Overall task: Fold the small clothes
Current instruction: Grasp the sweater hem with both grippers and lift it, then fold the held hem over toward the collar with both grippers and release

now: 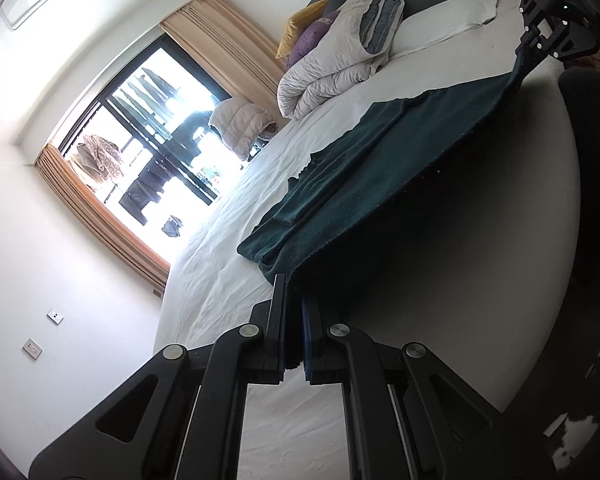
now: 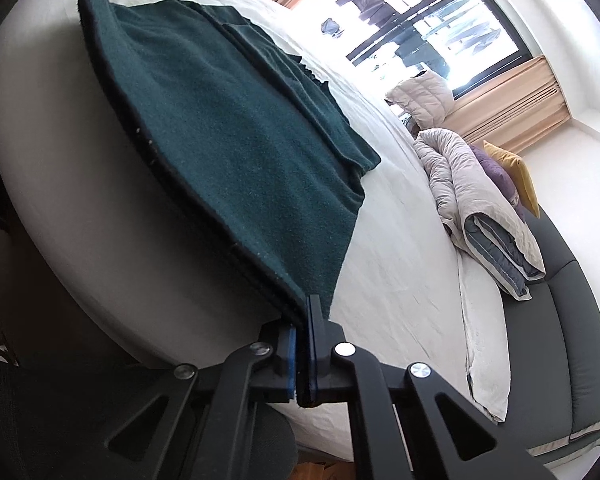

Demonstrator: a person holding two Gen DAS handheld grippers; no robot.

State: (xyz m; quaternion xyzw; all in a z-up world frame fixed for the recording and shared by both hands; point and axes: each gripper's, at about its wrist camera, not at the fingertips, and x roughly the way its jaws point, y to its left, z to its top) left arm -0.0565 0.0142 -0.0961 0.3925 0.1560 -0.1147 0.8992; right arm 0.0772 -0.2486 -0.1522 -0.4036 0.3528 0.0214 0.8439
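A dark green fleece garment (image 1: 380, 168) lies half on the white bed, its near edge lifted and stretched taut above the mattress side. In the left wrist view my left gripper (image 1: 294, 292) is shut on one corner of that edge. The right gripper (image 1: 540, 40) shows at the top right of the same view, holding the far corner. In the right wrist view my right gripper (image 2: 302, 316) is shut on the garment (image 2: 228, 128), its blue pads pressed on several folded layers. The garment's far end runs out of that view at the top left.
The white bed sheet (image 2: 400, 260) spreads beyond the garment. A rolled grey duvet (image 2: 460, 184) and yellow and purple cushions (image 1: 304, 32) sit by the dark headboard (image 2: 560, 320). A bright window with beige curtains (image 1: 148, 152) faces the bed. A dark chair (image 2: 20, 420) stands beside the mattress.
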